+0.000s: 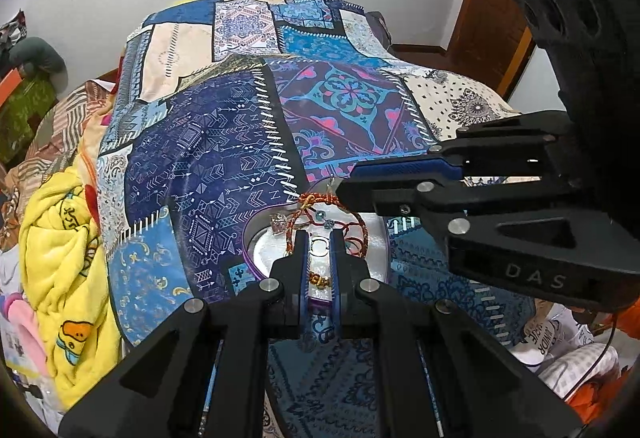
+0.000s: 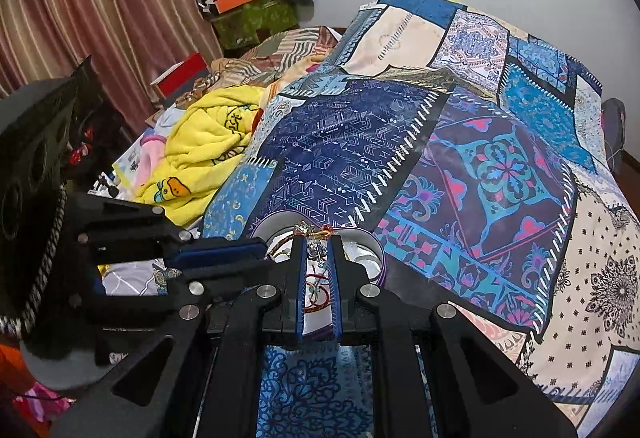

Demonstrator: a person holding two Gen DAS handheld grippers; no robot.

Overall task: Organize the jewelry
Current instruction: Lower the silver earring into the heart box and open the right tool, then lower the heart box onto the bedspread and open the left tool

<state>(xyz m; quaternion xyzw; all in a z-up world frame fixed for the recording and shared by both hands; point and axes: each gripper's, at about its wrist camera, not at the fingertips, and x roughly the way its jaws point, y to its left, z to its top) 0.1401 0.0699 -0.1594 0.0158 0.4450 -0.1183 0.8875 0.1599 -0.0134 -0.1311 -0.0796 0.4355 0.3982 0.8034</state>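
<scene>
Where the left black two-finger gripper with blue pads (image 1: pixel 320 238) reached over the near rim of the heart-shaped silver tin with a purple edge (image 1: pixel 376 234), its fingers stood a little apart, and a small gold chain piece (image 1: pixel 319 281) lay in the gap low between them; I could not tell if the pads pressed it. Just beyond the fingertips, the red and orange braided thread bracelet (image 1: pixel 316 204) lay in a loop inside the tin, with a small silver ring with a clear stone (image 1: pixel 279 224) beside it on the left. The right black two-finger gripper (image 1: pixel 346 186) came in from the right side, its tips touching the far part of the bracelet loop. In its own view, this gripper (image 2: pixel 319 238) was narrowly parted, with red threads (image 2: pixel 320 294) seen between the fingers. The tin (image 2: pixel 380 258) rested on a blue patchwork bedspread (image 1: pixel 224 142). Farther left lay a crumpled yellow fleece blanket (image 1: pixel 56 238).
</scene>
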